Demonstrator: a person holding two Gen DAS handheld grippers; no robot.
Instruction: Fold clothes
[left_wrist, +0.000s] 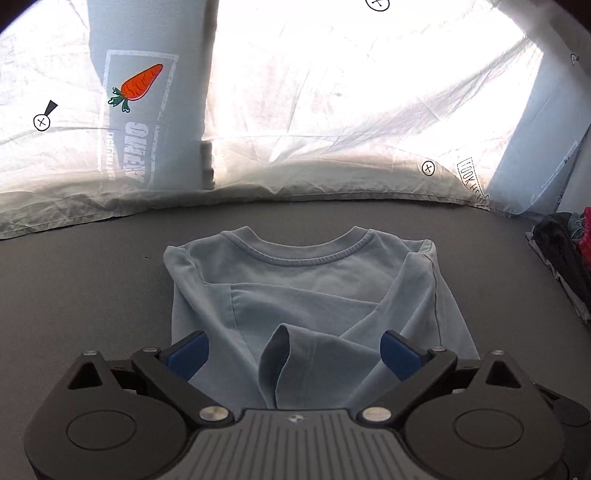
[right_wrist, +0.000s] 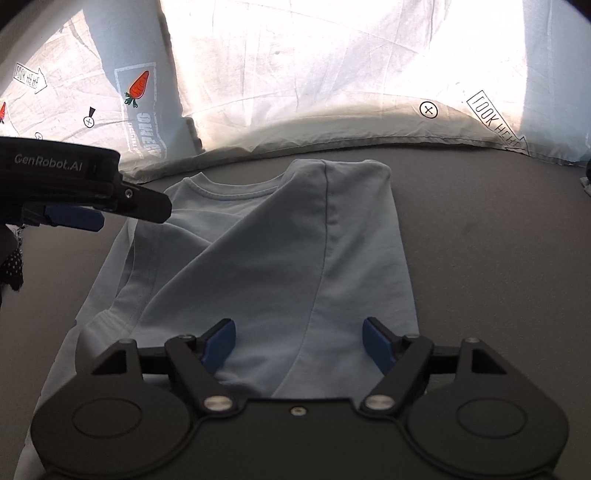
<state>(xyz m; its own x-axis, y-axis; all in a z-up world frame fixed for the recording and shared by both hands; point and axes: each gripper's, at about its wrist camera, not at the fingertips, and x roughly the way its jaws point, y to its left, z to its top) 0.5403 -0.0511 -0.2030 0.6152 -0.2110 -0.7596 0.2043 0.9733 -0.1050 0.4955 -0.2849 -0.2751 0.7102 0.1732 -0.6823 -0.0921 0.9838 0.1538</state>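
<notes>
Light blue tee (left_wrist: 295, 295) lies flat on the dark grey counter (left_wrist: 92, 288), collar toward the far edge, both sides already folded in over the middle, sleeves crossing on top. One sleeve cuff (left_wrist: 280, 354) stands up loose near the hem.

Left tool (left_wrist: 293, 354) hovers over the hem end, jaws spread wide, nothing between the blue pads (left_wrist: 188, 352). Right tool (right_wrist: 299, 343) likewise released, jaws apart over the right panel and its seam.

Judged step: take the hem and fold it up toward the collar. To do it well, pinch all layers at both hem corners together, flatten the raised cuff first, lift low and even, lay the hem square to the collar.

Beyond: printed white sheet (left_wrist: 332, 110) along the far edge; dark clothes pile (left_wrist: 565, 251) at the right.
</notes>
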